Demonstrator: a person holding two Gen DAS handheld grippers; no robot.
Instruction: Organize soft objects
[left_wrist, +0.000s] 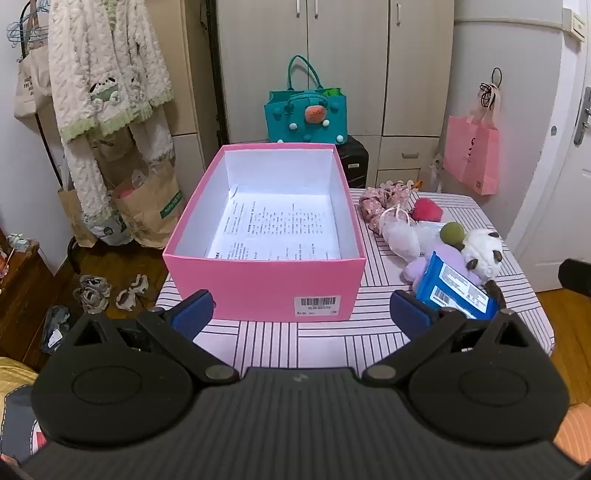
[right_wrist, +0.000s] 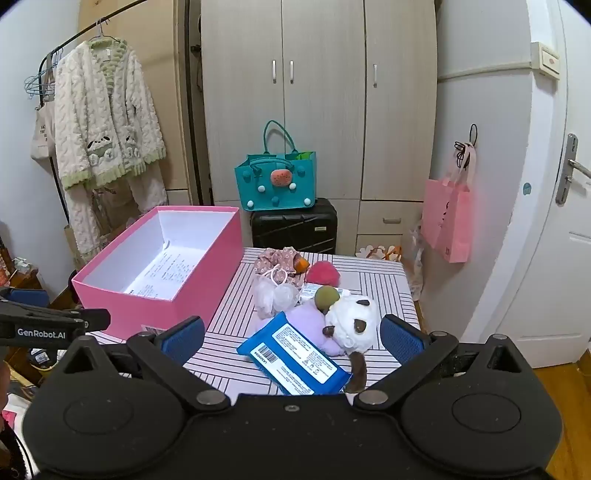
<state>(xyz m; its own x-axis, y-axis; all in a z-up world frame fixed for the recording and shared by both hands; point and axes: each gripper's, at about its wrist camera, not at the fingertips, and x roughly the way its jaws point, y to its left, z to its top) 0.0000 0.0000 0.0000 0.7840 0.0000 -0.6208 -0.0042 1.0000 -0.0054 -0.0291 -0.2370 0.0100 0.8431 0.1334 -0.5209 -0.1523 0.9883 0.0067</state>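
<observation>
The pink box (left_wrist: 264, 236) holds only paper. All the soft toys (right_wrist: 314, 310) still lie on the table (left_wrist: 317, 339) beside it. The left gripper (left_wrist: 301, 314) and right gripper (right_wrist: 291, 334) are both wide open, holding nothing.

Pink box (left_wrist: 264, 291), blue pack (right_wrist: 295, 356), striped tablecloth (left_wrist: 332, 339)

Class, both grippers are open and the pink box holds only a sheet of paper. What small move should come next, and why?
Probably ease the right gripper forward and down onto the blue wipes pack. It lies nearest, on top of the pile of soft toys, between the open jaws, and nothing is held. The pink box is open beside the pile.
</observation>
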